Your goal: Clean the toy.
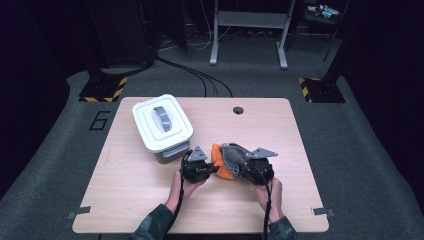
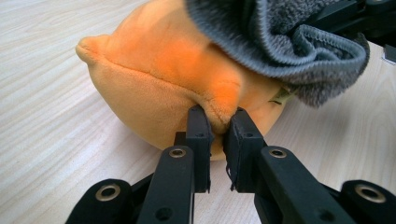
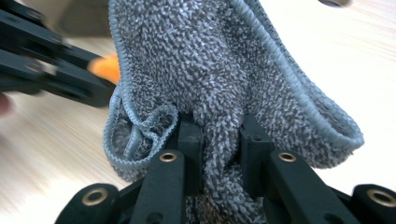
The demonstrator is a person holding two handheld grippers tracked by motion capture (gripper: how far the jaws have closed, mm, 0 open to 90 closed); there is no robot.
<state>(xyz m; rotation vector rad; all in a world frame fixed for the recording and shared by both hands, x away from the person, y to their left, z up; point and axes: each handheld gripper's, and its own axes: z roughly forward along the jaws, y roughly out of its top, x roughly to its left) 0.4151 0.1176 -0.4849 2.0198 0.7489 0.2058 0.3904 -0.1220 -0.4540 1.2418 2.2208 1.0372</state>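
Mid-wipe: my left tool pinches a fold of the orange plush toy on the table, my right tool pinches the grey cloth draped over it; next, probably drag cloth across, toy steady.

We see a soft, matt orange plush toy with short velvety pile at frame centre, a grey looped terry cloth, rough and hemmed, above it, and pale wood-grain table, smooth. Upper left, a white plastic box, slightly glossy.
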